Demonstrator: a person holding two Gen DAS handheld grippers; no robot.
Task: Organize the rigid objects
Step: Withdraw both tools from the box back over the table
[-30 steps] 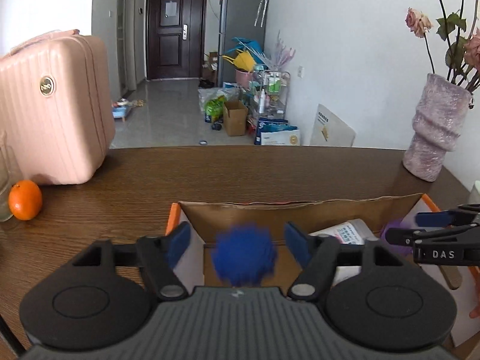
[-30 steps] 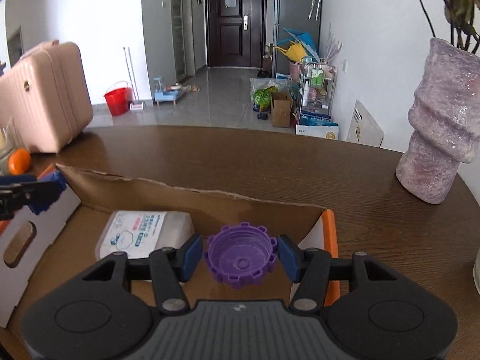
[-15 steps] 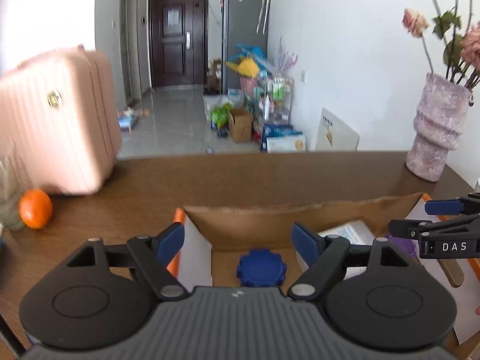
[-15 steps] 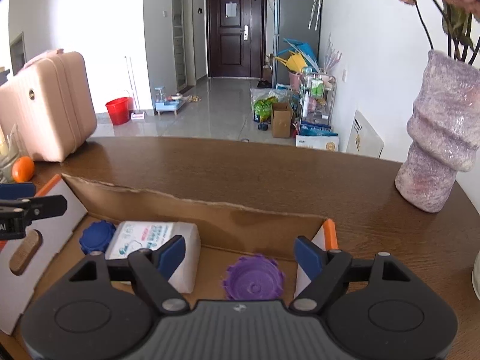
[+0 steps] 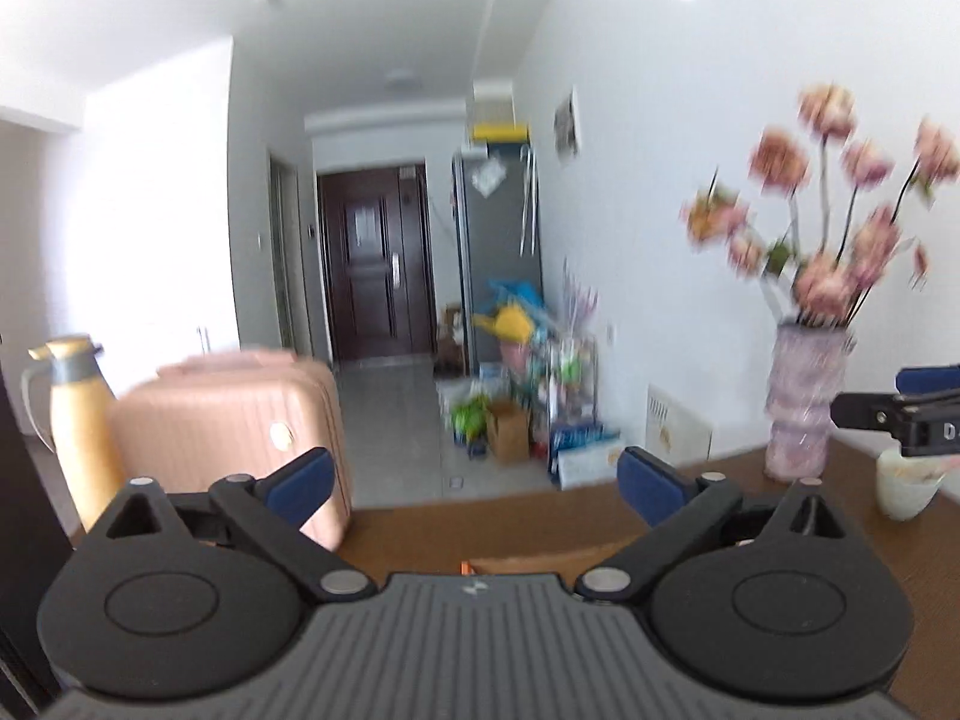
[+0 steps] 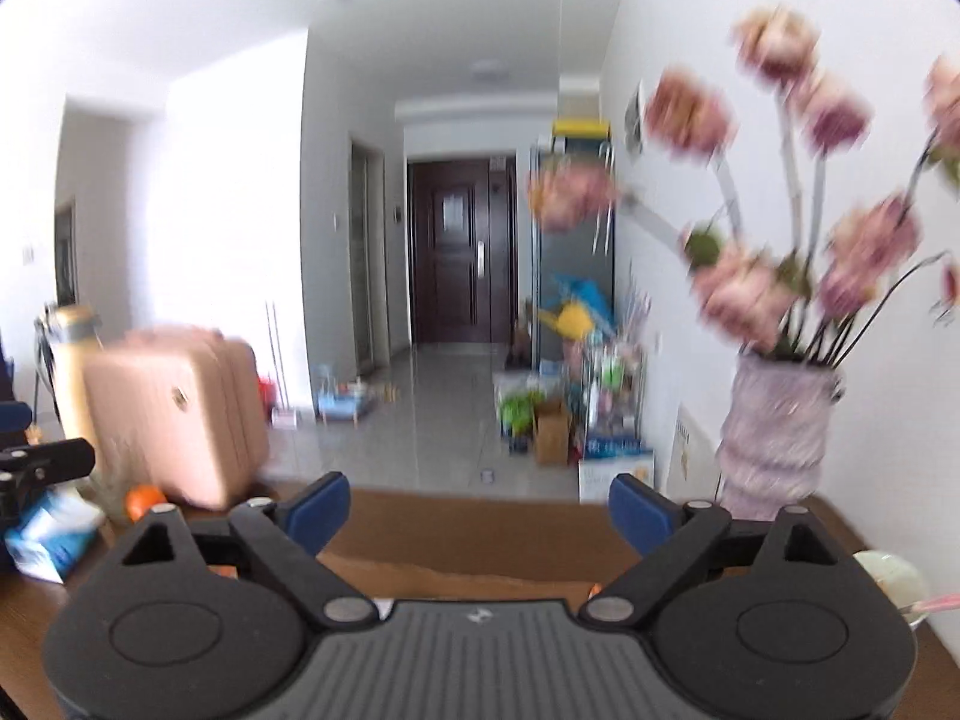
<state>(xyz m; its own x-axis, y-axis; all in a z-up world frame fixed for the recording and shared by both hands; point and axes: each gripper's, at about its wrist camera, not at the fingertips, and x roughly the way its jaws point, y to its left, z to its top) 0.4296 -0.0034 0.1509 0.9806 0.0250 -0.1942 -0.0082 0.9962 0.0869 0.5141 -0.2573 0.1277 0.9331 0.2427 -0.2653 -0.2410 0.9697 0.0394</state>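
Observation:
My left gripper [image 5: 474, 483] is raised above the table, its jaws opening wide with nothing between the blue pads. My right gripper [image 6: 478, 509] is likewise lifted and opening, and it holds nothing. Only the far rim of the cardboard box [image 5: 528, 564] shows below the left fingers. In the right wrist view the cardboard box [image 6: 456, 570] rim appears just ahead of the gripper body. The blue and purple caps and the inside of the box are hidden under the grippers. Both views are motion-blurred.
A pink suitcase [image 5: 240, 438] and a yellow jug [image 5: 78, 420] stand at the table's left. A vase of pink flowers [image 5: 804, 402] and a white cup [image 5: 906, 486] stand at the right. An orange [image 6: 141, 498] and a tissue pack [image 6: 48, 534] lie left.
The left gripper let the blue cap drop into the box, and the right gripper released the purple cap. Both then rose and tilted upward with jaws widening, so the box interior left view.

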